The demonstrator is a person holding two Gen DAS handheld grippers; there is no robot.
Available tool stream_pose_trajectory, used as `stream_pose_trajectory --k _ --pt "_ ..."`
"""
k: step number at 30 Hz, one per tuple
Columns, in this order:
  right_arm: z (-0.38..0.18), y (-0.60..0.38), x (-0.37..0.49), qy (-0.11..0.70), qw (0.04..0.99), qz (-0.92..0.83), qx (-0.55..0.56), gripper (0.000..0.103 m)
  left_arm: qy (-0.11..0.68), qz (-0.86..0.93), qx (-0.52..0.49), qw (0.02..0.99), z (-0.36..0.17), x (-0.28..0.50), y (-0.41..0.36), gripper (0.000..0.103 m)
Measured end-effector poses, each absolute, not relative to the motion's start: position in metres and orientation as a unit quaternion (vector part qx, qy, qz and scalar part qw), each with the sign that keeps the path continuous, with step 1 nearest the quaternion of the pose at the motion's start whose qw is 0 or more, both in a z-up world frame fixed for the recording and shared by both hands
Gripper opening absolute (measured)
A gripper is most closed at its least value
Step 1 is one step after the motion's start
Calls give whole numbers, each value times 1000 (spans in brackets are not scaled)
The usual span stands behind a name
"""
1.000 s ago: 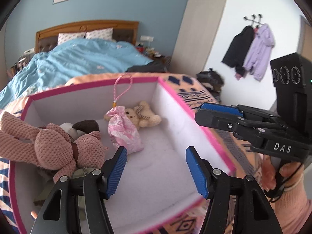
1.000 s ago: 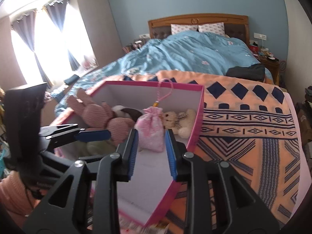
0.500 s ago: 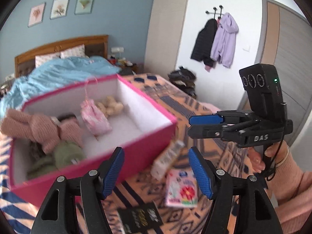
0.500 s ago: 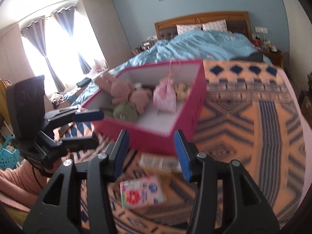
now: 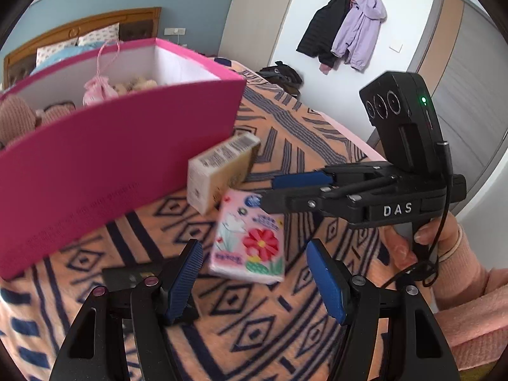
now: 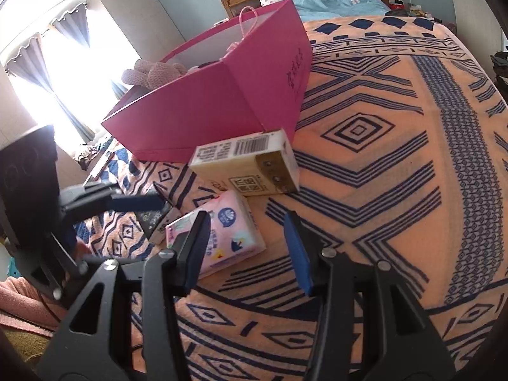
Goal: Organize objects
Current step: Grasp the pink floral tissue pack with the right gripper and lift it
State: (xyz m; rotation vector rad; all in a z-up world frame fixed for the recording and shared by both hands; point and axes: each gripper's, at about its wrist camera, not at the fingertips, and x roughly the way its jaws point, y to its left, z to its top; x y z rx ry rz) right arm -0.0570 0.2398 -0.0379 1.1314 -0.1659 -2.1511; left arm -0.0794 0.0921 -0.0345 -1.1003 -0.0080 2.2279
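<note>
A pink open box (image 5: 104, 158) (image 6: 222, 101) stands on the orange patterned blanket, holding a pink knitted plush (image 6: 152, 73), a pink pouch (image 5: 98, 90) and a small bear. In front of it lie a cream tissue pack (image 5: 219, 168) (image 6: 247, 165), a pink flowered tissue pack (image 5: 250, 241) (image 6: 222, 235) and a flat black item (image 5: 130, 276) (image 6: 155, 216). My left gripper (image 5: 254, 279) is open and empty, low over the pink pack. My right gripper (image 6: 247, 250) is open and empty, its left finger over the pink pack's edge; it also shows side-on in the left wrist view (image 5: 285, 187).
The blanket (image 6: 397, 158) stretches to the right of the packs. A bed with blue duvet (image 6: 333, 0) lies behind the box. Coats (image 5: 346, 28) hang on the white wall; a bright curtained window (image 6: 63, 57) is on the left.
Both grippers have pulled back from over the box interior and dropped low to the blanket. The tissue packs and black item have come into view in front of the box. Both stay open.
</note>
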Motion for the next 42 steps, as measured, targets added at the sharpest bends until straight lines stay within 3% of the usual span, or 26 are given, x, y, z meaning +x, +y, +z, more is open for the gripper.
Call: stream_pose_trajectory --k 13,24,31,37,42 --pt "-53 237 -49 -79 355 -810 460 50 -43 834 -451 315 -52 -69 89 67" --pt "-49 239 -33 -94 386 -787 471 50 -63 834 -459 299 -53 -75 78 46" --pt "-48 239 -45 -95 371 -801 460 50 -70 834 -464 291 -53 -80 77 43" --pt "-57 232 -50 -97 376 -795 466 38 -81 833 -466 286 -53 -81 77 39" --pt "-57 231 -43 -93 375 -797 464 37 -78 832 -467 289 -51 -81 81 38"
